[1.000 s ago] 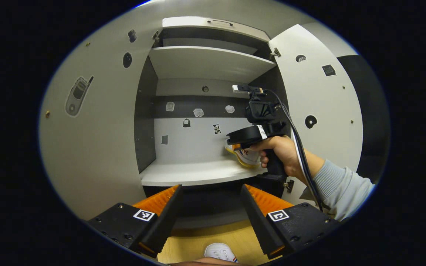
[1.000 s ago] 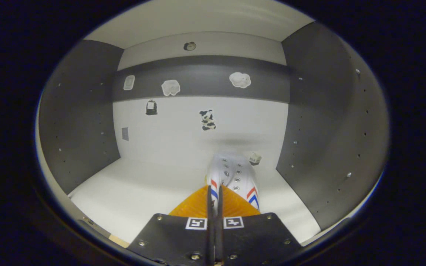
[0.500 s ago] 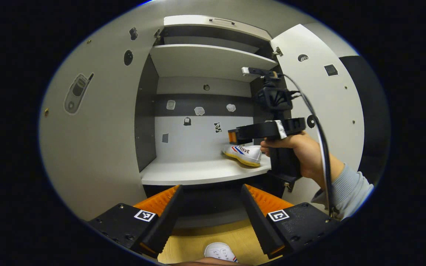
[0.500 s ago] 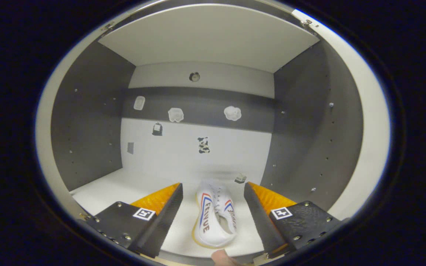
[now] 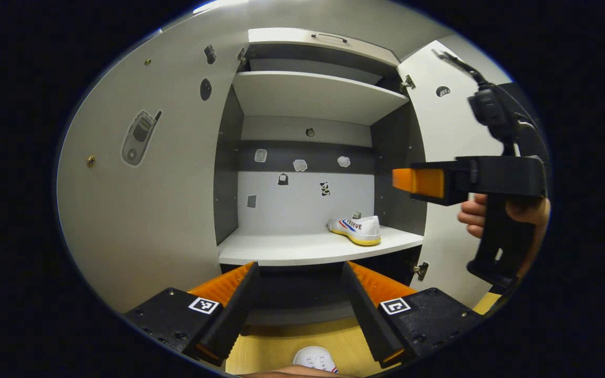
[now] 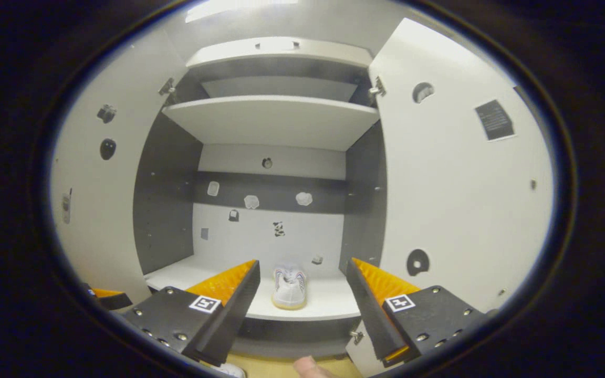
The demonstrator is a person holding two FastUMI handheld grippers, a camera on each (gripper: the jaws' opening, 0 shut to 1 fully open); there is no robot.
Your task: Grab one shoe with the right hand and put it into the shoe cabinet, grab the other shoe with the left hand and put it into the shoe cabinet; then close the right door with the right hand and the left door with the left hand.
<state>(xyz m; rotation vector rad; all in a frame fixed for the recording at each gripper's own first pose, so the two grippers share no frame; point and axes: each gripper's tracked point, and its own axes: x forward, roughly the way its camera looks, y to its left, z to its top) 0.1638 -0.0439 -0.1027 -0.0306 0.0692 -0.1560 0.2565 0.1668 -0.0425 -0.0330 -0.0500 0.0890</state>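
Looking along the left gripper [image 5: 300, 294], we see its two fingers spread wide with nothing between them, pointed at the open grey-and-white shoe cabinet [image 5: 229, 173]. A white canvas sneaker with red and blue side stripes and a yellowish sole [image 5: 356, 230] rests on the cabinet's white lower shelf [image 5: 281, 247], toward the right side, near the dark inner wall. Both white cabinet doors stand open: the left door [image 5: 139, 210] carries a phone-shaped sticker, the right door [image 5: 447, 131] a few dark stickers. At the right of this view a hand [image 5: 497, 212] holds the right gripper [image 5: 418, 181] by its grip, in front of the right door and well apart from the shelved sneaker. Below our fingers, the toe of a second white sneaker [image 5: 314, 360] sits on the light wooden floor [image 5: 276, 349].

In the right gripper view, the right gripper's [image 6: 302, 294] fingers are likewise spread and empty, framing the shelved sneaker [image 6: 289, 287] farther off.
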